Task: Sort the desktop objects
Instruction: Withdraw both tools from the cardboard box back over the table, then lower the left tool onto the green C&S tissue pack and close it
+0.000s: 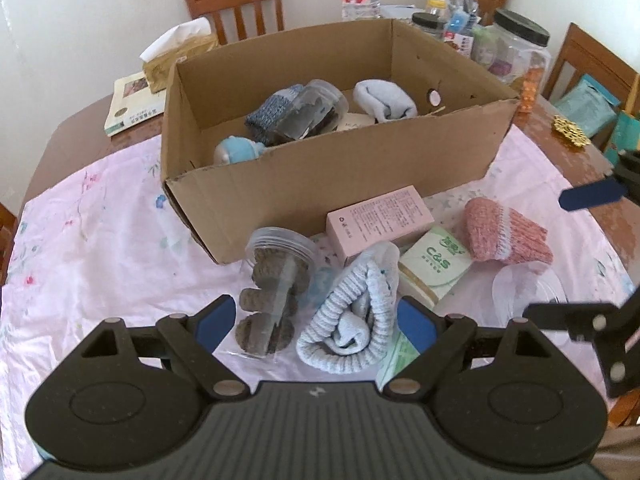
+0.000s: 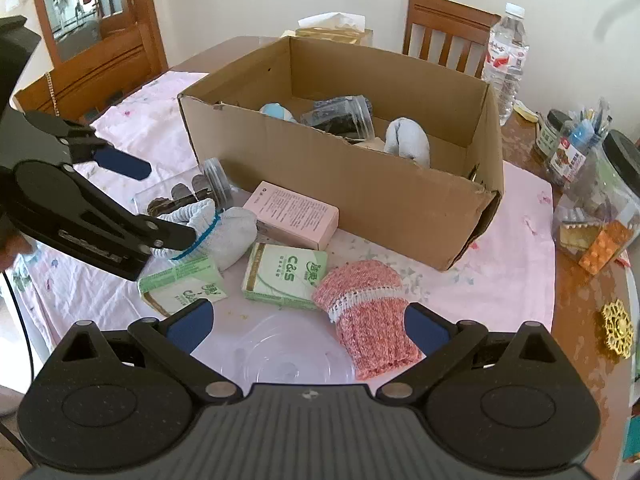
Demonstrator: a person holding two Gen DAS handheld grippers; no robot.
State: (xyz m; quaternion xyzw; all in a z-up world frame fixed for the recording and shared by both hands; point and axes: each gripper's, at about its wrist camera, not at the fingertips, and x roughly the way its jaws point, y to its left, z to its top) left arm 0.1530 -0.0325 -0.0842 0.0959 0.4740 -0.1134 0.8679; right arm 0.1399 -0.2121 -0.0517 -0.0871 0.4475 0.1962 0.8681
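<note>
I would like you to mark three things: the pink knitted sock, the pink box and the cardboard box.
pink knitted sock [image 2: 370,320], right wrist view, on the middle of the knit.
pink box [image 2: 294,214], right wrist view, on its printed top face.
cardboard box [image 1: 320,184], left wrist view, on its near outer wall.

Right gripper hanging wide open over clear lid; pink knit sock lying at two o'clock, cardboard box sitting at twelve.

Both hand-held grippers, left and right, gape wide.
</note>
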